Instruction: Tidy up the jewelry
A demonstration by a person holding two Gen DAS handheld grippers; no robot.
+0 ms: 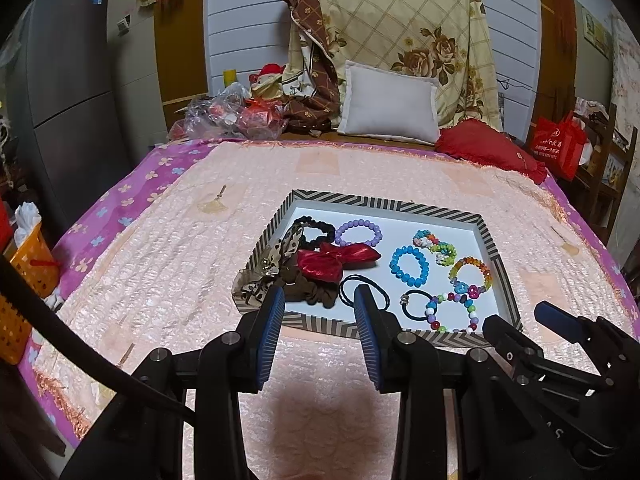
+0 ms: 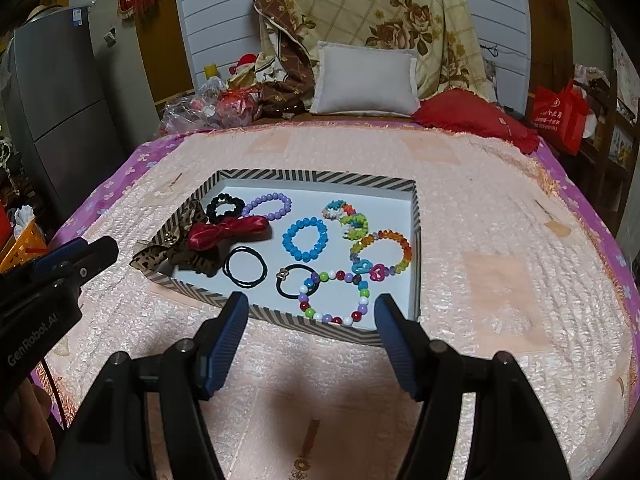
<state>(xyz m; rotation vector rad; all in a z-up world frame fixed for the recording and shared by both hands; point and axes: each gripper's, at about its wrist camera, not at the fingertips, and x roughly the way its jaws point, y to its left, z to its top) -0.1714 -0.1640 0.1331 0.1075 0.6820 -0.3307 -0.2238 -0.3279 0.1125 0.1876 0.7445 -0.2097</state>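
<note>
- Your left gripper (image 1: 319,308) hovers over the near rim of the striped tray (image 1: 496,258), fingers parted and grasping nothing.
- Your right gripper (image 2: 310,314) hangs beside it at the same near rim, its jaws spread wider, equally empty.
- All the jewelry in view already lies inside the tray on the pink bedspread (image 2: 480,208); none shows loose on the cover, so the gathering looks done.
- Hair pieces crowd the tray's left side: a leopard-print bow (image 2: 160,254) draped over the rim, a red bow (image 2: 228,232), a black scrunchie (image 2: 225,208) and thin black hair ties (image 2: 245,267).
- Beaded bracelets fill the right: purple (image 2: 267,205), blue (image 2: 305,239), a multicoloured twist (image 2: 347,218), a rainbow strand (image 2: 384,254) and a large mixed-bead loop (image 2: 334,298) overlapping a black elastic (image 2: 294,280).
- What seems left, if anything, is tidying: the bows on the left lie heaped, and the tray has no dividers.
</note>
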